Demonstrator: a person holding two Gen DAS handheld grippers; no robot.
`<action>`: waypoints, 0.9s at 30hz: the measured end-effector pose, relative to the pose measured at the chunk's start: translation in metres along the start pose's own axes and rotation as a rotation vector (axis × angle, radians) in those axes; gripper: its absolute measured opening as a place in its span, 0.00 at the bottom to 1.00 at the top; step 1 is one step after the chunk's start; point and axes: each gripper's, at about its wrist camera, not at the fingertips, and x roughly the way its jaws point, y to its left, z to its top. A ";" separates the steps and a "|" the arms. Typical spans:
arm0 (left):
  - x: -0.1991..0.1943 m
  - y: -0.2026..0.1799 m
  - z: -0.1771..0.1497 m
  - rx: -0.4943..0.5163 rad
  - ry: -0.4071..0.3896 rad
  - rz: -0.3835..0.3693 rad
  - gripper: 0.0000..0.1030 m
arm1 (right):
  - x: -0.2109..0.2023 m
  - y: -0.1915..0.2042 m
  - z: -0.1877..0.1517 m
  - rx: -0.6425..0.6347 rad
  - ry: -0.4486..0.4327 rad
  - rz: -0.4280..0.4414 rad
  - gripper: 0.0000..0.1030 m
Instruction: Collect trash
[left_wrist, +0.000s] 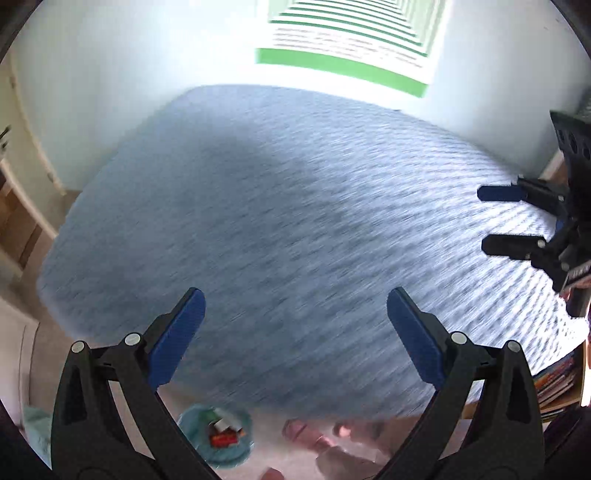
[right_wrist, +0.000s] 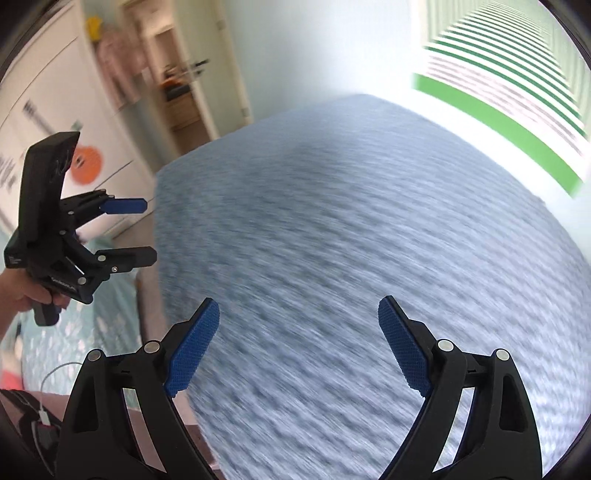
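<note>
- Blue-grey woven fabric, the bed cover (left_wrist: 280, 206), fills most of both wrist views; its texture is smeared by motion blur.
- White wall (left_wrist: 122, 66) borders the cover on the far side, carrying a green-and-white striped panel (left_wrist: 343, 44) at the top.
- Wardrobe front (right_wrist: 48, 122), pale with an orange round mark, stands at the left of the right wrist view, beside an open doorway.
- Bookshelf (left_wrist: 557, 384) with coloured spines sits at the cover's right edge in the left wrist view.
- My left gripper (left_wrist: 295, 339): blue pads spread wide, nothing between them, over the near edge of the cover.
- My right gripper (right_wrist: 299, 347): blue pads likewise spread wide, empty, over the cover.
- Teal bin (left_wrist: 218, 435) on the floor shows below my left fingers, just off the cover's near edge.
- Trash (left_wrist: 223, 432), red and white pieces, lies inside the bin; details are too blurred to identify.
</note>
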 end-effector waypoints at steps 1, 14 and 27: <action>0.005 -0.016 0.009 0.014 0.000 -0.008 0.93 | -0.011 -0.016 -0.010 0.030 -0.005 -0.035 0.85; 0.060 -0.175 0.064 0.184 0.005 -0.106 0.93 | -0.095 -0.120 -0.104 0.260 -0.020 -0.269 0.85; 0.087 -0.260 0.083 0.291 0.041 -0.242 0.94 | -0.131 -0.135 -0.137 0.432 -0.078 -0.415 0.85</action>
